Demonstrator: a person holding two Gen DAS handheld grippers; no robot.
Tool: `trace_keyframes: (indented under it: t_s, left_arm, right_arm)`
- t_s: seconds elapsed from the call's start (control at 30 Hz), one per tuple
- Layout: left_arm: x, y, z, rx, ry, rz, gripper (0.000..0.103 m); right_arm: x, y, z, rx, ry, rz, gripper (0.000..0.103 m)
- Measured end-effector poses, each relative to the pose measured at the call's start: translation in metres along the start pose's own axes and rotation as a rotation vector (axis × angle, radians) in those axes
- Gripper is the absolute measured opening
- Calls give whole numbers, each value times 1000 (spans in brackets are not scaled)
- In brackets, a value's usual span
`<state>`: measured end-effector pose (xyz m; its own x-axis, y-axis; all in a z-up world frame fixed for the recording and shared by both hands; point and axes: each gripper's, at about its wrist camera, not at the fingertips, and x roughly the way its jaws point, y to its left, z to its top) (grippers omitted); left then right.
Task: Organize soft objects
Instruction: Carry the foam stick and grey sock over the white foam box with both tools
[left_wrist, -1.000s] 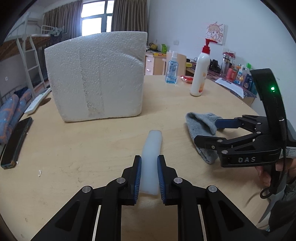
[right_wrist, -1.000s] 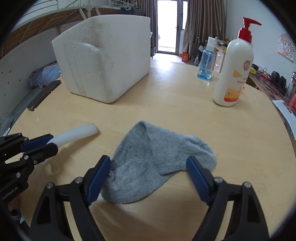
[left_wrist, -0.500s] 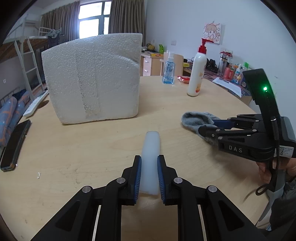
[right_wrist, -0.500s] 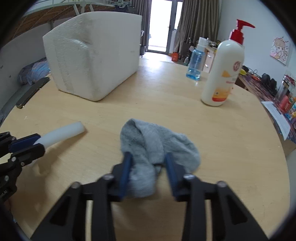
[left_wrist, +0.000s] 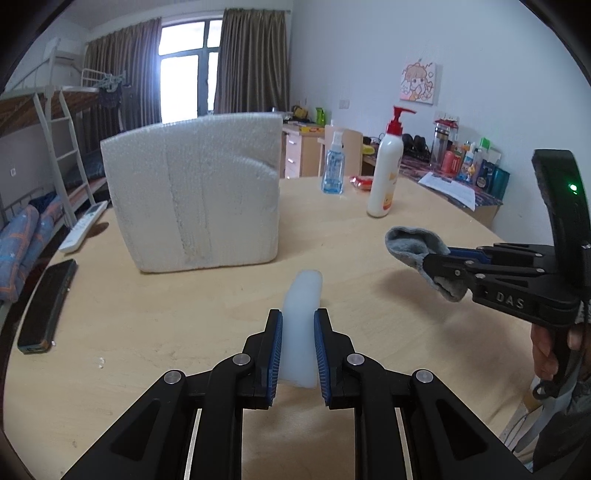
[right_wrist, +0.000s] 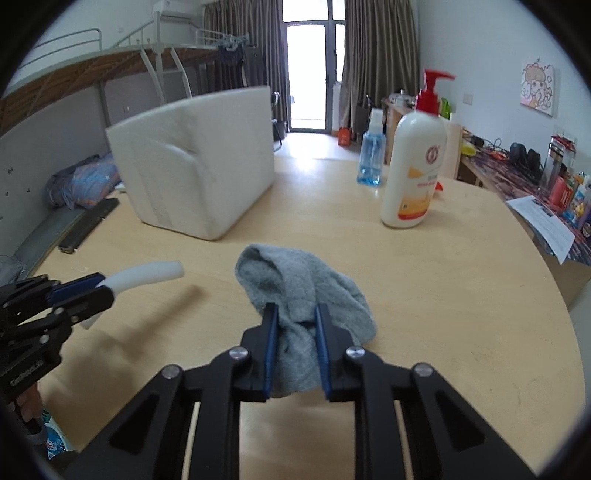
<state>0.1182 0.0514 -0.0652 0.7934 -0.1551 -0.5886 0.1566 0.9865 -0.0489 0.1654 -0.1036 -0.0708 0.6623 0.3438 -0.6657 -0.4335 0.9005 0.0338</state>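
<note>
My left gripper (left_wrist: 298, 314) is shut on a white foam strip (left_wrist: 303, 295) and holds it above the round wooden table (left_wrist: 184, 314). The strip also shows in the right wrist view (right_wrist: 147, 273), sticking out of the left gripper (right_wrist: 98, 286). My right gripper (right_wrist: 293, 308) is shut on a grey cloth (right_wrist: 295, 277), lifted off the table. In the left wrist view the cloth (left_wrist: 417, 245) hangs from the right gripper (left_wrist: 437, 258) at the right.
A large white foam block (left_wrist: 195, 192) stands at the table's back left. A lotion pump bottle (left_wrist: 384, 173) and a blue spray bottle (left_wrist: 333, 170) stand behind. A black phone (left_wrist: 46, 306) and a remote (left_wrist: 83, 223) lie at the left edge.
My right gripper closed on the grey cloth and lifted it off the table. My left gripper raised the foam strip higher.
</note>
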Motion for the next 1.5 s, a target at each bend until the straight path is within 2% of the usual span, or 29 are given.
trace_keyframes:
  t_s: [0.37, 0.77, 1.5]
  left_arm:
    - [-37, -14, 0, 30, -65, 12, 19]
    - [-93, -24, -4, 53, -179, 19, 19]
    - [-158, -35, -23, 80, -303, 55, 19]
  right_arm:
    - [-44, 17, -11, -25, -96, 18, 23]
    - [-97, 35, -25, -49, -236, 7, 23]
    - [-151, 55, -59, -60, -389, 32, 23]
